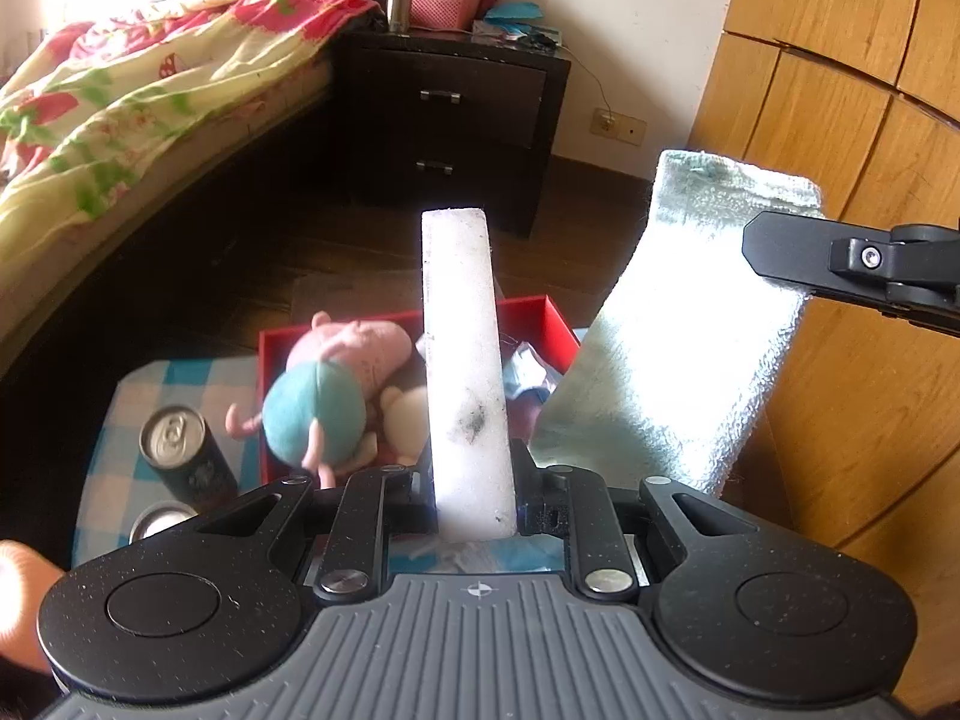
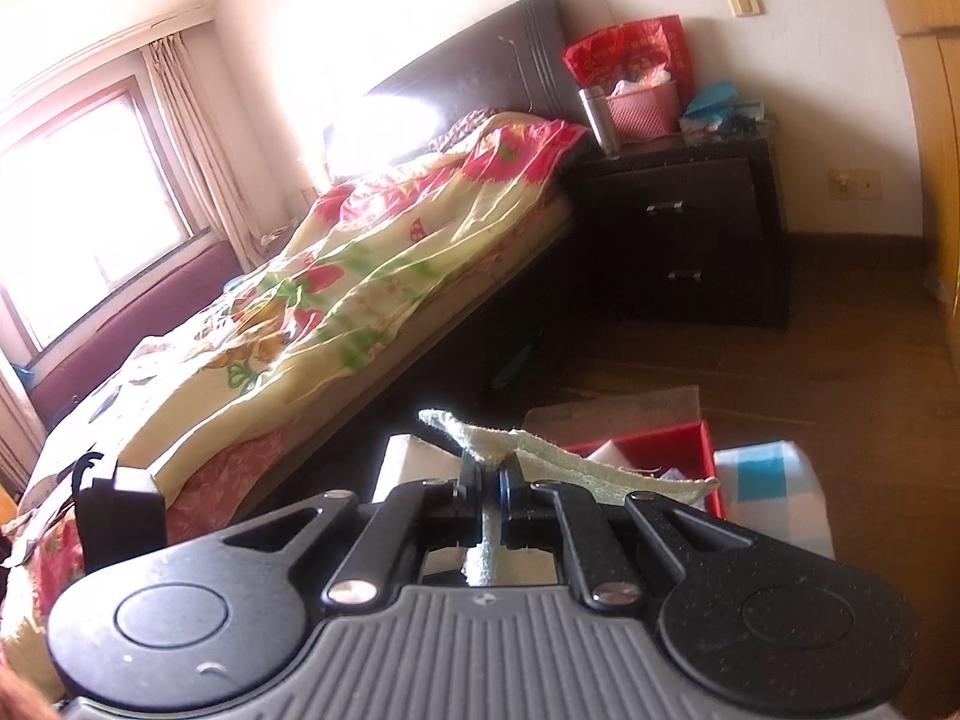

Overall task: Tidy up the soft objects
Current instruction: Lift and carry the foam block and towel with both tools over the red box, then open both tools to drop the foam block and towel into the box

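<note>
Red box (image 1: 543, 315) holding plush toys (image 1: 336, 384); pending above it: foam block (image 1: 465, 360) clamped in left claw (image 1: 474, 480), towel (image 2: 576, 462) pinched in fully closed right claw (image 2: 489, 480).

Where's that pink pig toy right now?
In the left wrist view, the pink pig toy lies in the red box at lower centre, just left of the white foam block and right of the drink can.

Both tools look the same. The left gripper (image 1: 474, 480) and right gripper (image 2: 489, 480) have black arms, shiny round screws, two big round black bumps behind, and a grey ridged body, perhaps rubber.
</note>
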The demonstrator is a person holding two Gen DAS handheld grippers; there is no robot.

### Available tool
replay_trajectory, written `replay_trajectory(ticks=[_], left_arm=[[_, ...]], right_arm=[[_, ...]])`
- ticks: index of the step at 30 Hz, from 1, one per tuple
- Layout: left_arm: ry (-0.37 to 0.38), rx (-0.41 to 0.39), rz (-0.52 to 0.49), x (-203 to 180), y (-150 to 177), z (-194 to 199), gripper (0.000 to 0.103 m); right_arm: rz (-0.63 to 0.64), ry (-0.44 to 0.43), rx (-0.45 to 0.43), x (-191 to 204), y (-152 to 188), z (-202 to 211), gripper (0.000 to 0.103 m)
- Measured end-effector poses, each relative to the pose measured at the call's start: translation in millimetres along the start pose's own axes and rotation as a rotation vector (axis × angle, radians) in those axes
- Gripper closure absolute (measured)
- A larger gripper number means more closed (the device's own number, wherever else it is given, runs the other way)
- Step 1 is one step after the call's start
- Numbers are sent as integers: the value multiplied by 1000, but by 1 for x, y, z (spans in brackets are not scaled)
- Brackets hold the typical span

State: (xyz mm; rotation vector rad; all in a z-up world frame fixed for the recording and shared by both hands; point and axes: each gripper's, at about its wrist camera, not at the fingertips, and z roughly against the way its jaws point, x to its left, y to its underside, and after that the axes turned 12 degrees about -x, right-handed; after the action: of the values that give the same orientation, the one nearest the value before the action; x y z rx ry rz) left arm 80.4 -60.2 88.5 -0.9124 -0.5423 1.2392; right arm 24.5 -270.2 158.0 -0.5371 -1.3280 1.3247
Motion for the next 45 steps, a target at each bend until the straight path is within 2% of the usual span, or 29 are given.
replay_trajectory(ticks=[7, 18, 26, 36, 41, 43, 44, 45], left_arm=[[-36, -25, -38, -5, -27, -19, 83], [-67, -21, -56, 0, -49, -64, 83], [-91, 7, -32, 11, -50, -105, 83], [-132, 70, -32, 22, -34, -149, 82], [-154, 96, -33, 24, -26, -162, 74], [-155, 100, -35, 23, -22, -163, 57], [-154, 101, -36, 23, -22, -164, 54], [-154, 100, -41, 22, -21, -163, 46]], right_arm=[[35, 23, -14, 1, -18, -24, 103], [58, 62, -67, -8, -49, -71, 103], [48, 84, -25, -28, -32, -114, 103], [40, 145, 75, -61, 3, -172, 103], [33, 161, 144, -75, 25, -191, 103], [23, 165, 168, -80, 32, -196, 103], [24, 167, 179, -82, 35, -198, 103], [22, 171, 185, -84, 38, -199, 103]])
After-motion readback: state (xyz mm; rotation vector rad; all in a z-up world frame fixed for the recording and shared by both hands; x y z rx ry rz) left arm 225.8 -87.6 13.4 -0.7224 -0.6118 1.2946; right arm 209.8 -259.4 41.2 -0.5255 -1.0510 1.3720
